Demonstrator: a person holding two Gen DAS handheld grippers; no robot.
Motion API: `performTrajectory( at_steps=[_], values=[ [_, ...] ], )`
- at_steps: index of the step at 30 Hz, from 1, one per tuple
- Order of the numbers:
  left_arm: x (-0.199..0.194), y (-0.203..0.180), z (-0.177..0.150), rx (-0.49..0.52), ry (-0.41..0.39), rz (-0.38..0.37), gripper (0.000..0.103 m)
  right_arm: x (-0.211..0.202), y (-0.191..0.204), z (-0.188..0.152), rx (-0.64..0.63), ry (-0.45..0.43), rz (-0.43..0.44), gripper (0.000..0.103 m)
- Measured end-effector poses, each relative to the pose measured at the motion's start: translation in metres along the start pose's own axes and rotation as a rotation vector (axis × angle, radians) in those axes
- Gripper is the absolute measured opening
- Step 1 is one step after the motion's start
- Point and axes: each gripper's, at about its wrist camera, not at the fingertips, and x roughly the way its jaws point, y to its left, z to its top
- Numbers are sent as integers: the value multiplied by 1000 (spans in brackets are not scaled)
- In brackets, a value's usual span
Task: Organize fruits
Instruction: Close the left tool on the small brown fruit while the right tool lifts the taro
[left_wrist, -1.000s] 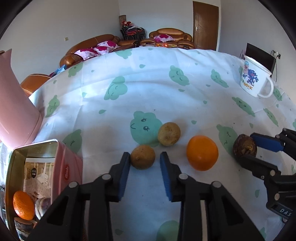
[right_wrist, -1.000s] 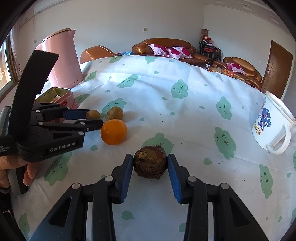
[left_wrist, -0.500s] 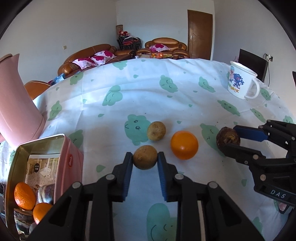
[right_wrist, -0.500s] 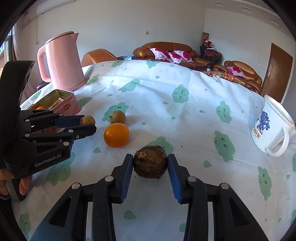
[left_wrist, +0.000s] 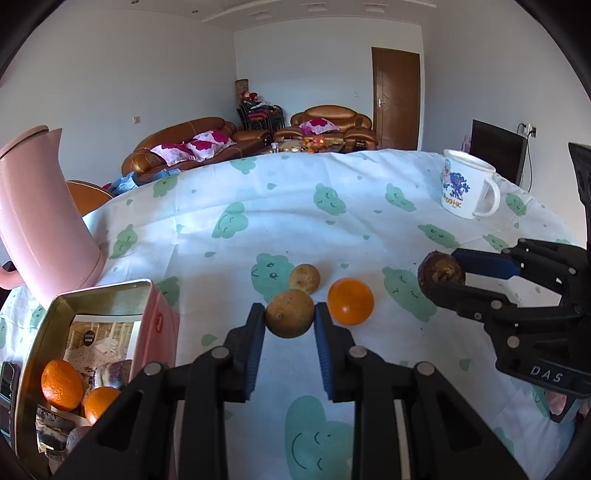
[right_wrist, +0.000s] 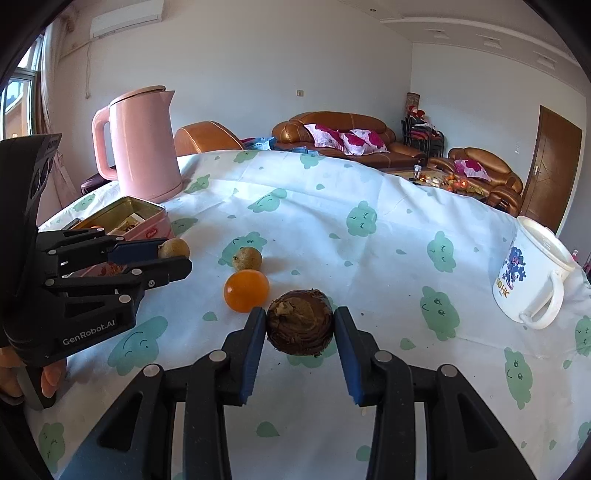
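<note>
I'm gripping a tan fruit (left_wrist: 290, 314) in the left gripper (left_wrist: 290, 320), its stem nub facing me, and a taro (right_wrist: 300, 322) in the right gripper (right_wrist: 300, 334). An orange (left_wrist: 350, 301) and another fruit (left_wrist: 304, 278) are sitting between them; tin (left_wrist: 110, 293) off left, kettle (left_wrist: 40, 218) behind it.

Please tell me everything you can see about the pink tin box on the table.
The tin is a rectangular metal box, pink outside with a small red oval label, golden inside. It stands open, no lid visible, on the tablecloth, close to the pink kettle. Inside lie two oranges, some dark brown fruits and a printed paper against the inner wall. In the right wrist view it sits behind the left gripper, which does not touch it.
</note>
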Motion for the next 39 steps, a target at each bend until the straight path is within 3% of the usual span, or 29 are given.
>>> performTrajectory(
  at_steps=[39],
  values=[
    [-46,-11,-11,45,-201,42,28,-39,2,-6,-14,-215,-10,40]
  ],
)
